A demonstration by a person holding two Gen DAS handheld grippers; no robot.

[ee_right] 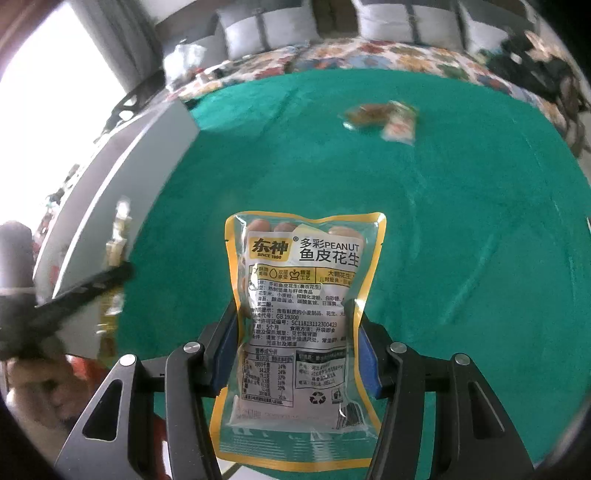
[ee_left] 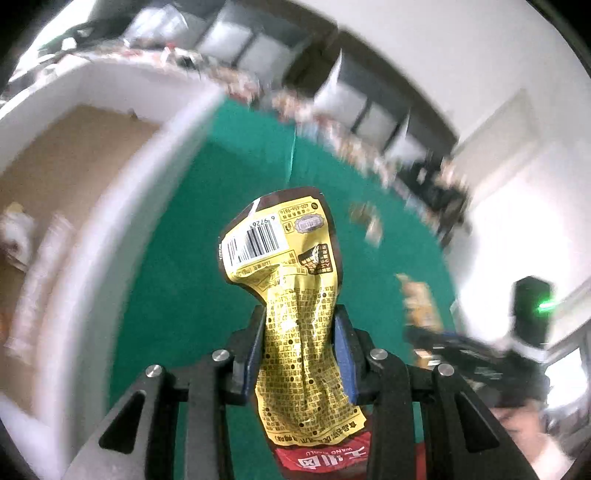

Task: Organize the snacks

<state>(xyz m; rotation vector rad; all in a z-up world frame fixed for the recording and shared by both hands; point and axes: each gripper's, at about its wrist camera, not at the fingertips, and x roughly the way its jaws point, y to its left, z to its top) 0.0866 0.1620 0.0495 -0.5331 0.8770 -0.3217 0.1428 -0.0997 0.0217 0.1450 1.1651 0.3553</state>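
Note:
My left gripper [ee_left: 297, 325] is shut on a yellow and brown snack packet [ee_left: 295, 302], held above the green tablecloth [ee_left: 177, 295] just right of a white box [ee_left: 122, 206] with a tan inside. My right gripper [ee_right: 297, 317] is shut on a peanut packet [ee_right: 299, 317] with a yellow border, held over the green cloth [ee_right: 461, 258]. Two small snack packets [ee_right: 384, 118] lie far out on the cloth; they also show, blurred, in the left wrist view [ee_left: 367, 219]. The left gripper with its packet shows blurred at the left of the right wrist view [ee_right: 85, 291].
The white box holds a few blurred packets [ee_left: 40, 266] and also shows in the right wrist view [ee_right: 122, 177]. A floral sheet [ee_right: 369, 55] and grey cushions [ee_right: 251, 33] lie past the cloth's far edge. The other gripper [ee_left: 461, 350] shows at lower right in the left wrist view.

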